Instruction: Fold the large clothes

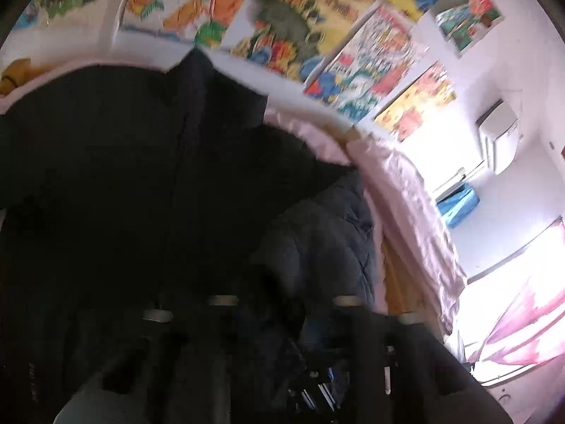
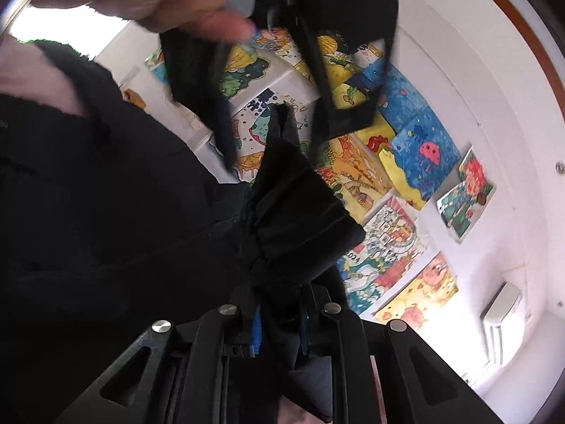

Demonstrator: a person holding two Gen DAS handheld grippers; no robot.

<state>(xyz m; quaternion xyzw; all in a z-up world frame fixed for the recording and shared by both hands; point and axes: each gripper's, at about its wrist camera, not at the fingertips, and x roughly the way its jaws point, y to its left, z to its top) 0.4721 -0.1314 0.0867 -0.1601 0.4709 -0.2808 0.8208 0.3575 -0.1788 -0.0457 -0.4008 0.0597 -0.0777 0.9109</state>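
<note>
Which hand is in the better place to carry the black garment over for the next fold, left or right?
Probably right. The right tongs are shut on a bunched part of the black garment, lifted clear. The left view is too blurred and dark to show a grip.

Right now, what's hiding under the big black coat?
Under the black coat a pink sheet peeks out along its edge, with a yellowish layer below that. Whatever lies beneath the coat's middle stays covered. The right gripper pinches a bunch of coat.
</note>
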